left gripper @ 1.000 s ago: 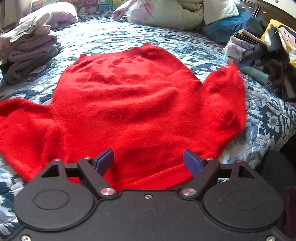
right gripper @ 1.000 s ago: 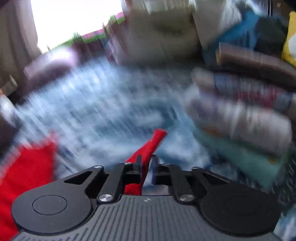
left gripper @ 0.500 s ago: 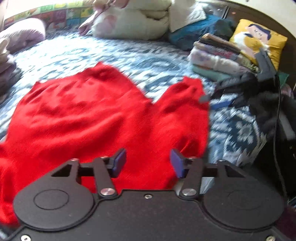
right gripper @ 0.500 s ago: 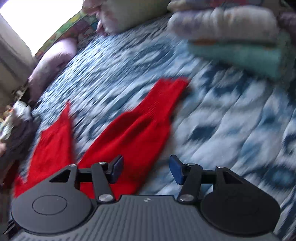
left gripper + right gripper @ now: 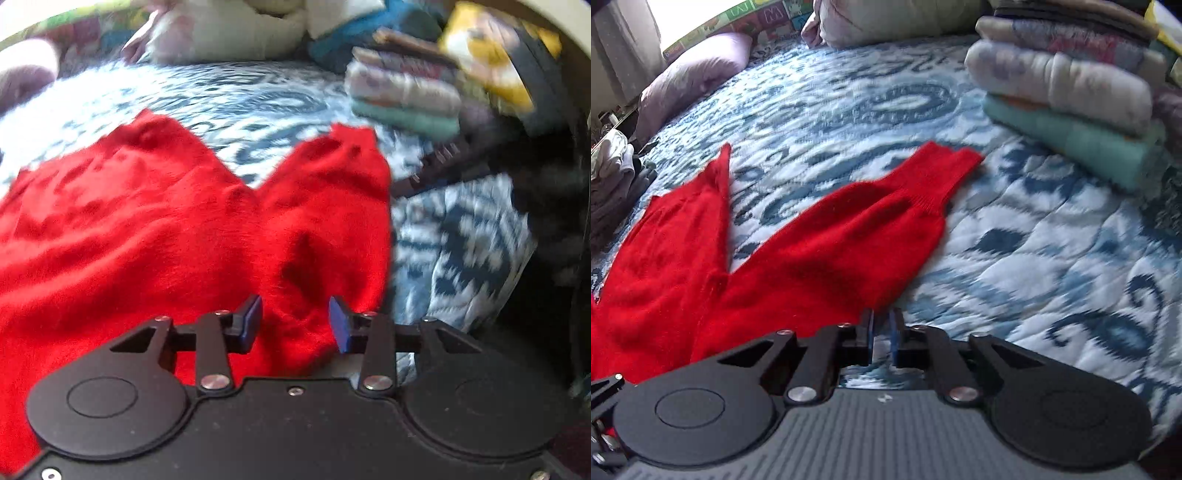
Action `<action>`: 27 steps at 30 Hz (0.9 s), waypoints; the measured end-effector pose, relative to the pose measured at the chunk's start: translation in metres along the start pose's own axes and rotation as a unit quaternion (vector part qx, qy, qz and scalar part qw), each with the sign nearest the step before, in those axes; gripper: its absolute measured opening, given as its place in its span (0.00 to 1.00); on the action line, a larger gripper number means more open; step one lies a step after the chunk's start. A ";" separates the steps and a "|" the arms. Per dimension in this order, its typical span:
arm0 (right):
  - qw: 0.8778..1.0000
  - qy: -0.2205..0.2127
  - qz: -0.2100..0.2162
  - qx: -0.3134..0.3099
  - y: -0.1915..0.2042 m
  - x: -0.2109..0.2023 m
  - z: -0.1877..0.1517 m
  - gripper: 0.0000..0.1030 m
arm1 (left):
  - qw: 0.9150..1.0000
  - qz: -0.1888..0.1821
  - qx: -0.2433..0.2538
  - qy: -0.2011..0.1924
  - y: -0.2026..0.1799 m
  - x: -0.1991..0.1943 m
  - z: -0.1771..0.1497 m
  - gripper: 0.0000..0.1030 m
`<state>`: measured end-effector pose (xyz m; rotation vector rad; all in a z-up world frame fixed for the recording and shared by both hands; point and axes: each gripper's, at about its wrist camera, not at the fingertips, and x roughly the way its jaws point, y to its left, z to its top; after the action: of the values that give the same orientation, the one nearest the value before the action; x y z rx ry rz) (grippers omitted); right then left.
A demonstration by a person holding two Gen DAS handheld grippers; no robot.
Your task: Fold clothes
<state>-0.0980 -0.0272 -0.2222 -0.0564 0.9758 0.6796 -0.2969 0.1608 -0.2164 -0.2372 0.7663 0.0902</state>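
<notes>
Folding has barely begun: red sweater (image 5: 155, 236) lies spread on the bed (image 5: 1015, 258) (folded stacks (image 5: 1067, 96) wait nearby). Left hand-held gripper (image 5: 295, 323) is spread over the cloth, pinching nothing. Right hand-held gripper (image 5: 881, 338) is closing, empty, beside the sleeve (image 5: 857, 229).

Legible text: large letter "M" on one tile of the colourful alphabet mat (image 5: 746, 18) at the far bed edge. Neighbouring tiles' characters unclear.

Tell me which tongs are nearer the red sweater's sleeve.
Left. The left tongs hover over the sleeve, open; the right tongs sit just beside its edge, closing on nothing.
</notes>
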 end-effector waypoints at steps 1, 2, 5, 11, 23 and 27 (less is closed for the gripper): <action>1.000 -0.006 0.009 -0.002 0.003 -0.003 0.003 0.13 | 1.000 -0.003 -0.018 -0.001 0.010 -0.005 0.001 0.37; 1.000 -0.012 0.018 -0.003 0.005 -0.007 0.005 0.14 | 0.999 -0.004 -0.035 0.000 0.019 -0.010 0.000 0.37; 0.998 -0.025 0.057 -0.013 0.023 -0.010 0.015 0.14 | 0.996 -0.006 -0.087 0.001 0.048 -0.026 -0.001 0.40; 0.990 -0.030 0.121 -0.065 0.097 0.021 0.037 0.14 | 0.994 0.040 -0.099 -0.037 0.091 -0.058 -0.007 0.45; 0.990 -0.031 0.126 -0.054 0.173 0.126 0.123 0.13 | 0.984 0.081 -0.147 -0.065 0.185 -0.050 -0.017 0.45; 0.995 -0.006 0.095 -0.004 0.155 0.173 0.142 0.07 | 0.984 0.070 -0.145 -0.069 0.188 -0.052 -0.012 0.46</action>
<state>-0.0136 0.2313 -0.2359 0.0345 0.9749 0.8575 -0.3737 0.3406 -0.2227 -0.4497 0.6297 0.3507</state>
